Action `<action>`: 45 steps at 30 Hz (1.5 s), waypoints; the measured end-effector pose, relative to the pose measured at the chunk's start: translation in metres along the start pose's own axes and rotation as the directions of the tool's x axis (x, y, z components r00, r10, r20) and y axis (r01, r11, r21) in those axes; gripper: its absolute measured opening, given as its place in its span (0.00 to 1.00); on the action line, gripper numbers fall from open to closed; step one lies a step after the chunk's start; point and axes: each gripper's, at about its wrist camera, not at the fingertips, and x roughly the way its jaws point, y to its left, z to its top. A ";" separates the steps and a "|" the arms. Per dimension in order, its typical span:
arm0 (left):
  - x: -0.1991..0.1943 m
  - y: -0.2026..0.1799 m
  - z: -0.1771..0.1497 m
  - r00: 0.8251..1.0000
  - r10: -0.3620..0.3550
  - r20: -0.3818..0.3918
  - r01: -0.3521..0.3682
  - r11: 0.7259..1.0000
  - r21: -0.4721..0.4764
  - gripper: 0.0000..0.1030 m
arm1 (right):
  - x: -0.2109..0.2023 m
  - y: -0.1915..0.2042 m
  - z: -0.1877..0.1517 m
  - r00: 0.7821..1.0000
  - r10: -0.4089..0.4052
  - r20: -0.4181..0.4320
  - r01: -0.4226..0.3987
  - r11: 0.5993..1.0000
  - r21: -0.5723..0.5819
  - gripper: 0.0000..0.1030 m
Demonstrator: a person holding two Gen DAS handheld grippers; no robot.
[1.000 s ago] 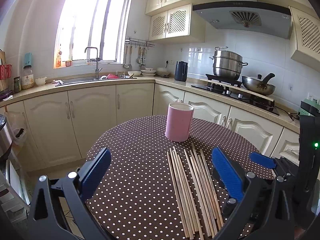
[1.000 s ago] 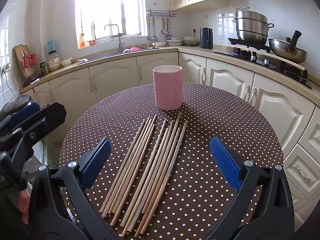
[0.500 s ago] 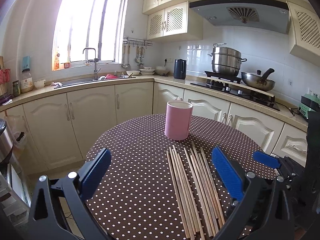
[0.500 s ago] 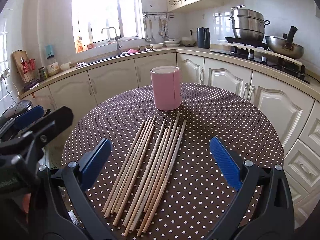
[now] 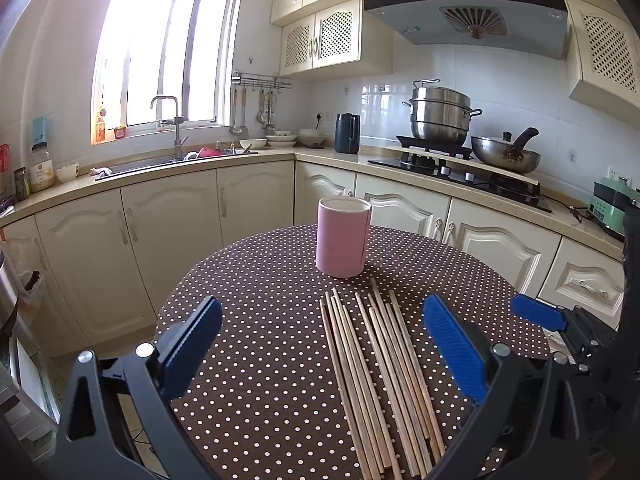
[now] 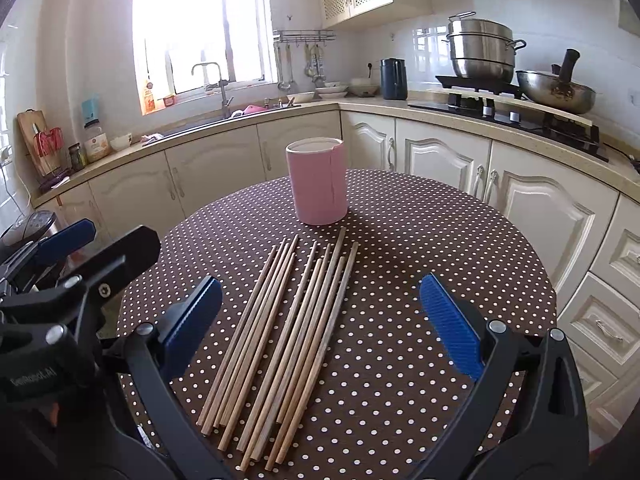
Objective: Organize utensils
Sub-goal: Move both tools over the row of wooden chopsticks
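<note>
Faint, partly legible lettering on left hand-held gripper (image 6: 72,276) body, beside chopsticks (image 6: 284,336)

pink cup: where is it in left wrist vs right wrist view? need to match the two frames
Left wrist: pink cup just above centre, upright beyond the chopsticks' far tips.
Right wrist: pink cup at centre, upper half, directly beyond the chopsticks.
Shared landmark: steel steamer pot on the stove, upper right in both.

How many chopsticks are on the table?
10 chopsticks: four lie together at left, six at right, flat on the dotted table before the pink cup. Overlaps may hide one.
</note>
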 end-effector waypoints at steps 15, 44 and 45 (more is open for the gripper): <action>-0.001 -0.001 0.002 1.000 0.006 0.008 -0.006 1.000 0.012 0.96 | -0.009 -0.006 0.000 0.999 -0.031 0.027 0.031 0.999 0.006 0.94; 0.065 -0.004 0.003 0.994 -0.001 -0.111 0.005 0.999 0.034 0.96 | 0.048 -0.047 -0.001 0.986 -0.116 -0.123 0.129 0.986 0.106 0.94; 0.070 -0.005 0.002 0.992 -0.003 -0.125 0.007 0.999 0.035 0.96 | 0.052 -0.049 -0.002 0.983 -0.120 -0.136 0.135 0.985 0.106 0.94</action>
